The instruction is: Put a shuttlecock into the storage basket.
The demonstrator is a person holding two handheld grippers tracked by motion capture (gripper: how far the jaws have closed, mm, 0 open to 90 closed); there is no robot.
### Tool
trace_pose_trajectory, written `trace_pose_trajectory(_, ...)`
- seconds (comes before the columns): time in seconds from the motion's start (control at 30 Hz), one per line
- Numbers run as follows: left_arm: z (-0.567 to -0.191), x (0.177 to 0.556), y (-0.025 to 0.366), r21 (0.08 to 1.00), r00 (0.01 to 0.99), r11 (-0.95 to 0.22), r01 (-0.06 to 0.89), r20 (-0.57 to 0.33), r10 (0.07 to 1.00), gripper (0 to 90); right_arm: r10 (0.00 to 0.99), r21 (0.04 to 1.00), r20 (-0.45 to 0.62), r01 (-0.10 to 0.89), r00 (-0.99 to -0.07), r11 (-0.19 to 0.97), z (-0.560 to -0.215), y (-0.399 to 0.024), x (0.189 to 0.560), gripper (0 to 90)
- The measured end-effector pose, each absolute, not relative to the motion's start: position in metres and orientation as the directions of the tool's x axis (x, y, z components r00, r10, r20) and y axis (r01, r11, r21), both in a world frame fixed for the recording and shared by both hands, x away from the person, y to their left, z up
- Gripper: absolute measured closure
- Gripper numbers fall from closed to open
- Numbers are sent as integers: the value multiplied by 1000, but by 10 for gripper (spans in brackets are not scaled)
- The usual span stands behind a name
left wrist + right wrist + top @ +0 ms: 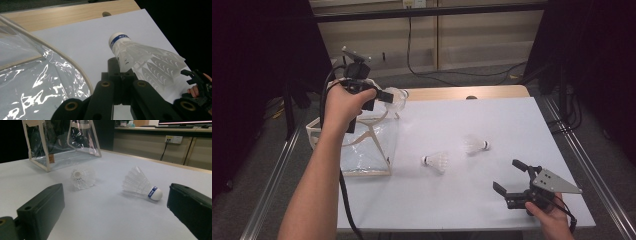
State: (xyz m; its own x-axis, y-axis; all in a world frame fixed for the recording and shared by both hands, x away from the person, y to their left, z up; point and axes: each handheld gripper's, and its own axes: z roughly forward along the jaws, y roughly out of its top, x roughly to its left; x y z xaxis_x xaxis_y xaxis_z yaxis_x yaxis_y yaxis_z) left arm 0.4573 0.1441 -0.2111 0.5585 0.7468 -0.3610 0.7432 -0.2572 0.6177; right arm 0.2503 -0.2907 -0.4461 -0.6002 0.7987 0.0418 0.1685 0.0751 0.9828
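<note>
The left gripper [121,75], clamped on a white feathered shuttlecock [140,57], could miss the clear plastic bag [367,142]; the right gripper [512,176] gapes empty.

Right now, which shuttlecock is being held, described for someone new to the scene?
Find the clear plastic bag at the table's left edge. Above its far corner, the left hand-held gripper pinches a white shuttlecock aloft. The other two shuttlecocks lie on the table.

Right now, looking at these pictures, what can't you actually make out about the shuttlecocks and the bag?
- Held shuttlecock: in the left gripper view the jaws cover where its skirt is pinched.
- Clear bag: high view, the forearm hides its left side; contents unreadable through glare.
- Blue band lettering on the right-hand shuttlecock: too small.
- Left-hand shuttlecock: blurred.
</note>
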Motion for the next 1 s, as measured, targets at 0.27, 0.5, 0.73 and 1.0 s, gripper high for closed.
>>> trace_pose_trajectory(0.27, -207, 458, 148, 621, 555, -254, 741, -354, 753, 900, 799, 983, 45, 170, -600, 73, -446, -290, 250, 8)
trace_pose_trajectory(0.5, -205, 459, 151, 621, 552, -253, 742, -351, 756, 900, 799, 983, 43, 170, -600, 75, -446, -290, 250, 8)
trace_pose_trajectory(0.73, -203, 459, 154, 623, 547, -248, 742, -348, 761, 900, 799, 982, 44, 171, -600, 75, -446, -290, 250, 8)
trace_pose_trajectory(1.0, -202, 460, 156, 623, 537, -237, 746, -352, 767, 900, 799, 983, 43, 170, -600, 75, -446, -291, 250, 8)
